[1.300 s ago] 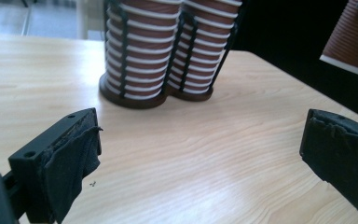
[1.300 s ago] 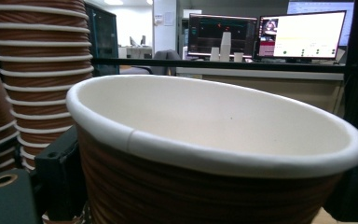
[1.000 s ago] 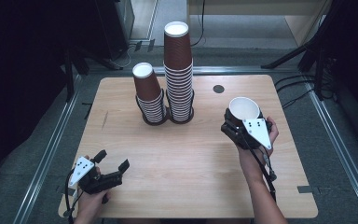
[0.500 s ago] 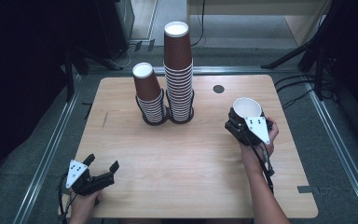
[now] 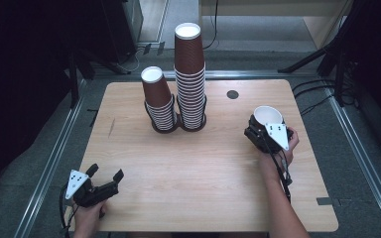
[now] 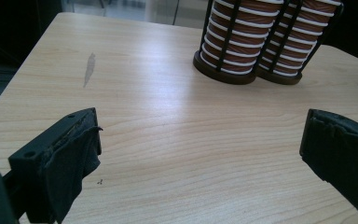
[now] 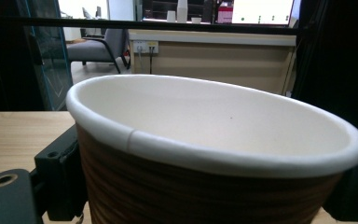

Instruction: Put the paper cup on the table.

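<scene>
- The right tool (image 5: 264,130) is clamped on a single paper cup (image 5: 268,115), mouth up, at the right side of the table (image 5: 188,193); in the right gripper view that cup (image 7: 205,154) sits square between the two black jaws, its white rim wide and close.
- The left tool (image 5: 105,177) hovers low at the near left corner, jaws spread wide apart and nothing between them; the left gripper view shows bare wood between its pads (image 6: 77,158).
- Step in hand, as I read it: one cup is carried, upright, well apart from the stacks.
- Further out, at the far middle of the table, two stacks of upturned cups stand in a black wire holder (image 5: 178,124): the short stack (image 5: 158,99) on the left, the tall stack (image 5: 189,74) just beside it on the right.
- Next move, by my judgement: either set the cup down on the bare wood, or flip it mouth down and bring it left and far over a stack.
- That calls for a steady squeeze; the thin wall could buckle.
- A small dark disc (image 5: 232,94) lies at the far edge, right of the stacks.
</scene>
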Motion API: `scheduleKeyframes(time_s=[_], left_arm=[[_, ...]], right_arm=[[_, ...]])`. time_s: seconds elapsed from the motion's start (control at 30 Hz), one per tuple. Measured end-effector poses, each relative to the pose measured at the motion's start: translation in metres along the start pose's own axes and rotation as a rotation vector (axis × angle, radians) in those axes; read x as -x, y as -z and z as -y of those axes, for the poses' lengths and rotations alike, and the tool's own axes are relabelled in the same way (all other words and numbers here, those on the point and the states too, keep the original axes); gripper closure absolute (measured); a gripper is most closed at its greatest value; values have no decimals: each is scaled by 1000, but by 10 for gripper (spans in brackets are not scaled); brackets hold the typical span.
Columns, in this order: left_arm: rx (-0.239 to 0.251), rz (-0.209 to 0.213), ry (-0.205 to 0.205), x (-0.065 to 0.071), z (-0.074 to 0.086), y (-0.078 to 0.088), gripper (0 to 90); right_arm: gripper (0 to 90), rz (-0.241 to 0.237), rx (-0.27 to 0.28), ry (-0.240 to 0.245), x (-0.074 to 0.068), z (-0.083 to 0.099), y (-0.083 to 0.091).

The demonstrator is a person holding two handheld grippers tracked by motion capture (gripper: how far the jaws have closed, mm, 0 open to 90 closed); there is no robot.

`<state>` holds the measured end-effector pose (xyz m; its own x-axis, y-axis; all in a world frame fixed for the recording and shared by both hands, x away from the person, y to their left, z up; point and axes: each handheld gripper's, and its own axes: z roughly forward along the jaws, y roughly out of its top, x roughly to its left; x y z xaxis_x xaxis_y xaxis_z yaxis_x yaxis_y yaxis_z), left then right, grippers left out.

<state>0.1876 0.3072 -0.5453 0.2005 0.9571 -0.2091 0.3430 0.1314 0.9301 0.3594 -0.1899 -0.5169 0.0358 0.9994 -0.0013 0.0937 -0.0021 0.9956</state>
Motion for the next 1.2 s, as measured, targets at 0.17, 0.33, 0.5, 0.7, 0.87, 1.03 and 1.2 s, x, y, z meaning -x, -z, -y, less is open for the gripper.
scheduleKeyframes(time_s=[0.17,0.33,0.5,0.7,0.87,1.03,1.2], left_arm=[[-1,5,6,-1,0,0,0],[-3,5,5,0,0,0,0],[-3,5,8,-1,0,-1,0],[-4,7,8,-1,0,0,0],[-5,8,12,-1,0,-1,0],[-5,8,12,-1,0,0,0],[-3,6,10,-1,0,0,0]], right_arm=[[91,5,-2,7,9,1,-4],[88,8,-32,22,13,6,-7],[86,8,-46,53,13,10,-8],[84,2,-61,44,15,13,-11],[83,0,-77,60,14,15,-12],[81,-14,-92,74,13,17,-11],[80,-15,-95,71,14,17,-10]])
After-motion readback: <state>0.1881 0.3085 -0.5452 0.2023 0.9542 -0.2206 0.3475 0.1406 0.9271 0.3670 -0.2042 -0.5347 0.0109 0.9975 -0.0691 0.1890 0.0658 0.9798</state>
